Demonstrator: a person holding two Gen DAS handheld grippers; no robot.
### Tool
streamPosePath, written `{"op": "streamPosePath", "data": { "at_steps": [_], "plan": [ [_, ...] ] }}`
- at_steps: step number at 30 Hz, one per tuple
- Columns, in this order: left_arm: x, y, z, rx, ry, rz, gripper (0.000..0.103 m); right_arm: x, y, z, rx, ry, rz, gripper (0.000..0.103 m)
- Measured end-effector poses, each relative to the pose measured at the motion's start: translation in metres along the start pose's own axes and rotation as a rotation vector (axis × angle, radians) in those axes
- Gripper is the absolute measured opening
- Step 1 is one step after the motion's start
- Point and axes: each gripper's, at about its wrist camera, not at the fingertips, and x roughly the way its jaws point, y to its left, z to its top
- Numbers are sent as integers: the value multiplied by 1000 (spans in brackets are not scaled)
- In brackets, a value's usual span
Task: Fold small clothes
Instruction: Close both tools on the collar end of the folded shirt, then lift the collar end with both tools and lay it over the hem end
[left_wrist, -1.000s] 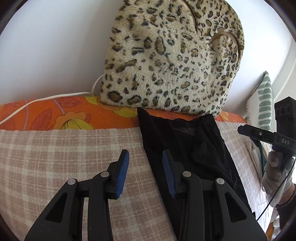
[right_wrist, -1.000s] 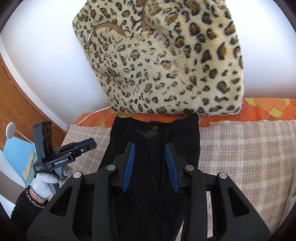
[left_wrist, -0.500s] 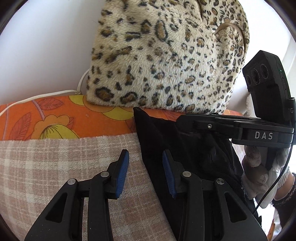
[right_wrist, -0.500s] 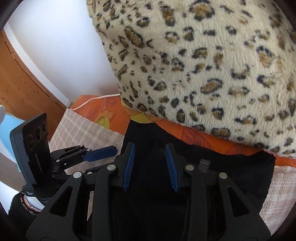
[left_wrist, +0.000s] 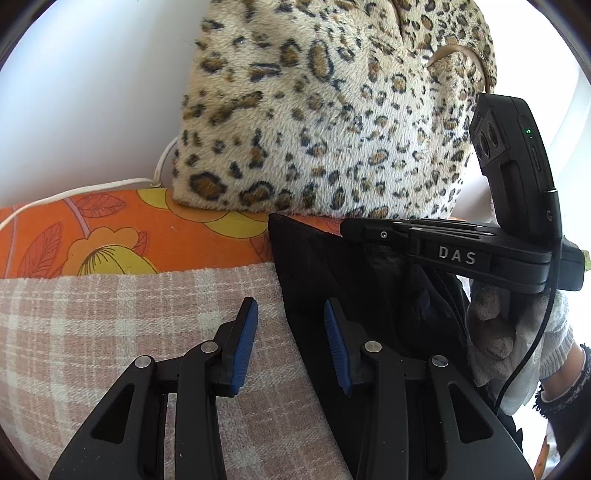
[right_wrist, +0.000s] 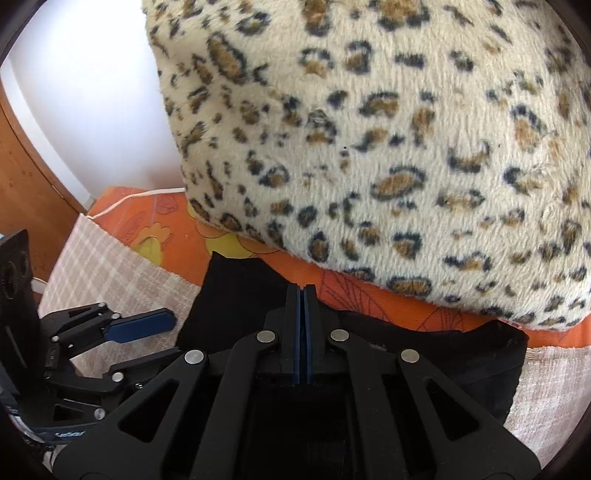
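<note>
A black garment (left_wrist: 332, 273) lies flat on the plaid blanket (left_wrist: 110, 314), its far edge at the leopard cushion. It also shows in the right wrist view (right_wrist: 236, 295). My left gripper (left_wrist: 290, 347) is open, its fingers straddling the garment's left edge, empty. My right gripper (right_wrist: 304, 328) is shut over the garment's far edge; whether cloth sits between the pads is hidden. In the left wrist view the right gripper (left_wrist: 354, 227) reaches across the garment's top. The left gripper (right_wrist: 147, 325) shows at the left of the right wrist view.
A leopard-print cushion (left_wrist: 332, 110) leans on the white wall just behind the garment. An orange floral sheet (left_wrist: 92, 229) lies under the blanket, with a white cable (left_wrist: 74, 192) along it. A wooden door (right_wrist: 22, 155) stands at far left.
My right gripper moved forward to the garment's far edge and shut its fingers. My left gripper moved slightly forward and stayed open.
</note>
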Motion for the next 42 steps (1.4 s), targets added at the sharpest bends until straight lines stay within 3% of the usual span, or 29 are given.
{"op": "streamPosePath", "data": {
  "at_steps": [2,5,7,13,15,17,19,21,26,27,28,29,33,42],
  "plan": [
    [0,2,2,-5,7,0,36,-11,-2,1,18,-2,90,3],
    [4,2,10,-13,5,14,36,-39,-8,1,17,-73,10,8],
    [7,2,16,-23,8,9,36,-57,-21,-3,38,-83,54,12],
    [27,-2,33,-2,39,60,36,-87,-69,-33,83,-78,-62,34],
    [33,-5,38,16,39,79,36,-85,-90,-41,132,-63,-115,34],
    [38,-11,40,41,40,101,36,-85,-115,-46,198,-48,-119,34],
    [43,-19,40,63,35,108,34,-78,-132,-50,260,-36,-70,34],
    [48,-28,39,91,34,108,26,-70,-140,-51,292,-27,-20,35],
    [54,-35,42,105,39,105,10,-52,-136,-48,299,-34,3,34],
    [56,-37,42,105,37,101,8,-49,-131,-48,292,-43,0,28],
    [55,-35,42,104,36,98,6,-47,-130,-47,285,-45,-2,10],
    [55,-34,42,100,33,93,4,-46,-129,-46,280,-43,-10,8],
    [49,-29,41,77,6,79,3,-47,-124,-44,283,-70,-21,6],
    [8,-34,47,55,-73,7,2,-90,-117,-38,290,-143,38,5]
  ]
}}
